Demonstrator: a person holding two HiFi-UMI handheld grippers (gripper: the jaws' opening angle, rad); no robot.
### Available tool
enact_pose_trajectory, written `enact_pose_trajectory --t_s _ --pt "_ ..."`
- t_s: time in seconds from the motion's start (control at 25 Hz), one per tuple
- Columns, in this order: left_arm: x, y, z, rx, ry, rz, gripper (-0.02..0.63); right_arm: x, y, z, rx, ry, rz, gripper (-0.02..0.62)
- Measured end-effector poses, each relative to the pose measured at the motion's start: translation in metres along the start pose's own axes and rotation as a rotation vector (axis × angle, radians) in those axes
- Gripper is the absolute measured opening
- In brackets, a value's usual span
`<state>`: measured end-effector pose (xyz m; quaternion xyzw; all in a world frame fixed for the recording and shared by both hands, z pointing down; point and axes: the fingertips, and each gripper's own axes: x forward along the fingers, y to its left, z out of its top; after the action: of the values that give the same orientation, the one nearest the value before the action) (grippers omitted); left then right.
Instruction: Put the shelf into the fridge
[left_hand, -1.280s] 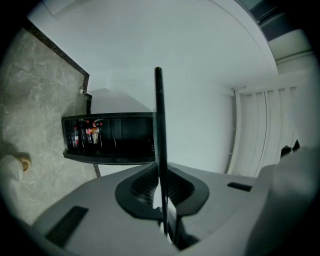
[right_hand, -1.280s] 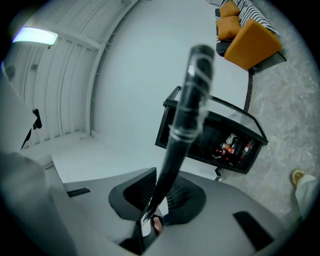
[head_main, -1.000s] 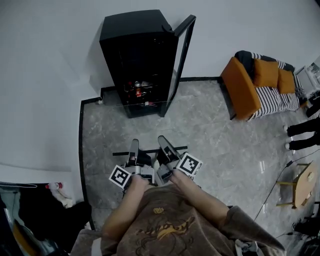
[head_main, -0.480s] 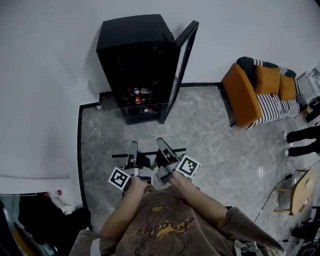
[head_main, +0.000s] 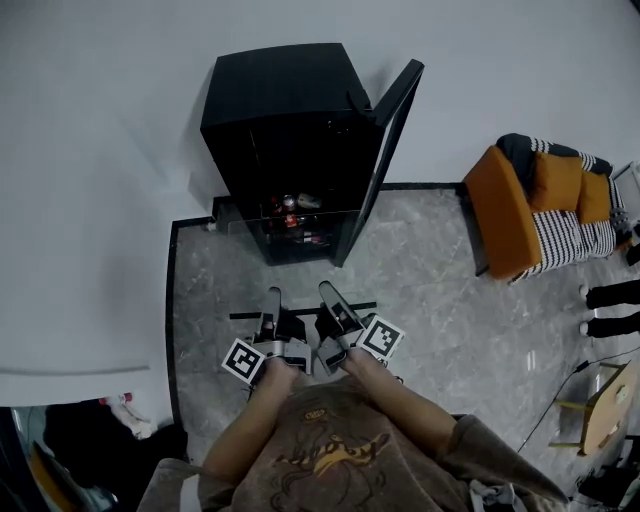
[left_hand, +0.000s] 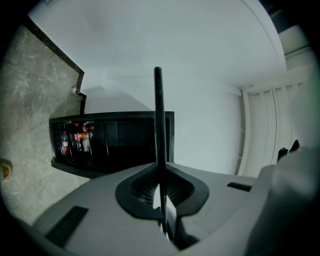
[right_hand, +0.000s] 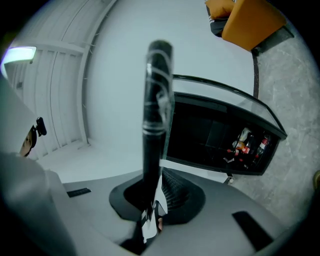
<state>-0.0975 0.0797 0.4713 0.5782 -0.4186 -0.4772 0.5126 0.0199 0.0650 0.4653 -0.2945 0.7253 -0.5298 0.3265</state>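
While the fridge (head_main: 280, 110) stands against the white wall with its door (head_main: 390, 140) swung open to the right, the shelf (head_main: 300, 312) is held level in front of it, above the grey marble floor (head_main: 440, 280). The shelf is a clear glass pane with a dark strip along its near edge, and that strip is gripped at two places side by side. Its faint far edge is seen across the lower front of the fridge in the head view; whether it reaches the opening cannot be told.

The left gripper (head_main: 269, 297) is clenched on the left part of the strip. In the left gripper view, the shelf (left_hand: 158, 125) appears edge-on as a thin dark line pinched between the jaws of that gripper (left_hand: 161, 192). The right gripper (head_main: 330, 293) is likewise clamped on the right part. In the right gripper view, the dark strip and glass (right_hand: 156, 100) are seen rising from between its closed jaws (right_hand: 150, 202).

Bottles (head_main: 290, 208) with red labels are seen in the lower part of the dark fridge interior. An orange armchair (head_main: 515, 215) with striped cushions is placed at the right, well apart from the fridge.
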Motion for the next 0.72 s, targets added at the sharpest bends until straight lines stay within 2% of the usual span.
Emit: enact_pose_trajectory --t_s 0.72 --pt "0.073 0.022 -0.003 0.008 -0.059 0.007 0.015 0.050 -0.037 0.055 0.043 0.051 0.000 0.039"
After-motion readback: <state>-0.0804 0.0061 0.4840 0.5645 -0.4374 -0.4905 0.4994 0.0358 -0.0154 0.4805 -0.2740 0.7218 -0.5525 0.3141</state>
